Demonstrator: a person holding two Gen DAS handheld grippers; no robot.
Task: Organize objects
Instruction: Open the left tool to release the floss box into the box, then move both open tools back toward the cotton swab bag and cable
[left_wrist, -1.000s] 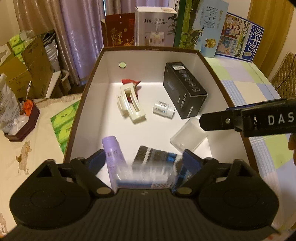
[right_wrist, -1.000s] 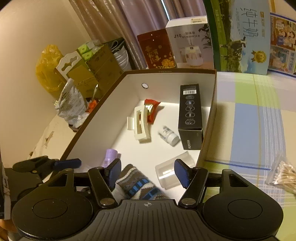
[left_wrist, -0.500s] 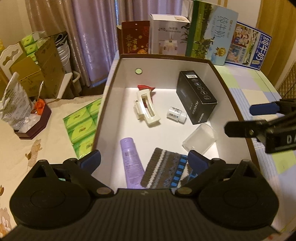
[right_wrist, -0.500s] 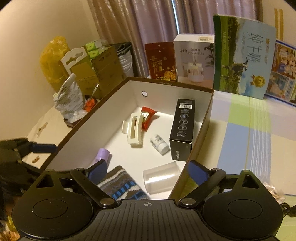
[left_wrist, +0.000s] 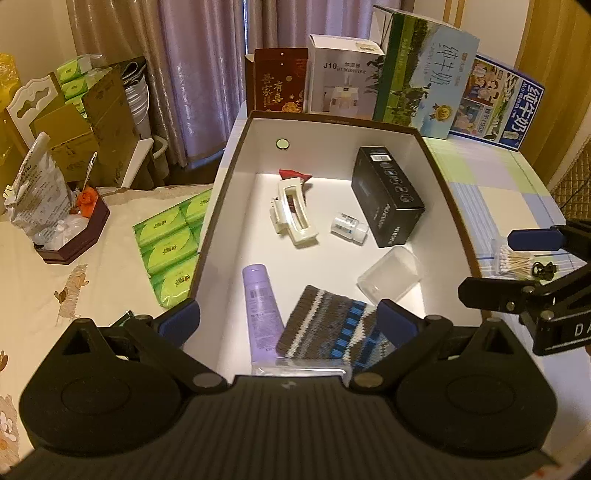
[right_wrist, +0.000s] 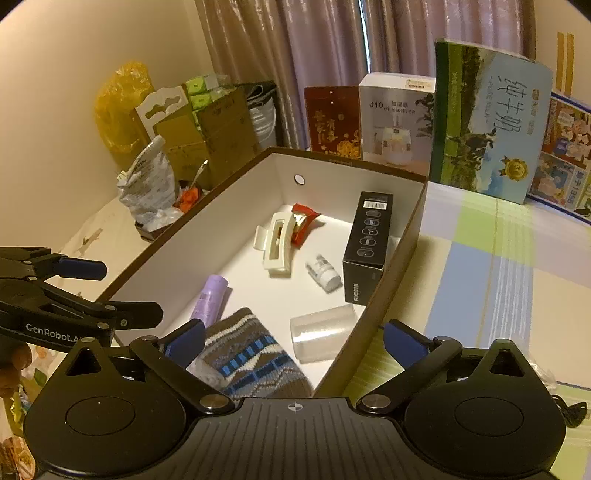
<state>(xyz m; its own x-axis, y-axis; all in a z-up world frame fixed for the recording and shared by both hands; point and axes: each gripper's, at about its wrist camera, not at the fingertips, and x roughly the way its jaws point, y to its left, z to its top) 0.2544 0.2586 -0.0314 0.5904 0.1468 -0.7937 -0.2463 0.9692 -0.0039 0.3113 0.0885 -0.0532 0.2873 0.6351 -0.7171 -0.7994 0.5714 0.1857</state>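
Note:
A brown box with white inside (left_wrist: 236, 155) (right_wrist: 402, 236) holds a purple tube (left_wrist: 260, 306) (right_wrist: 210, 299), a striped knit sock (left_wrist: 325, 325) (right_wrist: 251, 350), a clear plastic cup (left_wrist: 391, 277) (right_wrist: 321, 332), a black carton (left_wrist: 388, 195) (right_wrist: 365, 240), a small white bottle (left_wrist: 347, 227) (right_wrist: 325, 273), a cream hair clip (left_wrist: 293, 212) (right_wrist: 277, 243) and a red wrapper (left_wrist: 293, 173) (right_wrist: 303, 221). My left gripper (left_wrist: 290, 321) is open and empty above the box's near end. My right gripper (right_wrist: 293, 338) is open and empty over the box's near right corner.
Cotton swabs in a bag (left_wrist: 513, 260) and a small black clip (left_wrist: 543, 267) lie on the checked cloth right of the box. Green tissue packs (left_wrist: 170, 240) lie to its left. Cartons (left_wrist: 343, 77) (right_wrist: 487, 118) stand behind it. A dark tray with bags (left_wrist: 70, 236) is far left.
My left gripper let go of the purple tube and opened wide, then both grippers rose and drew back from the box. The tube now lies beside the sock.

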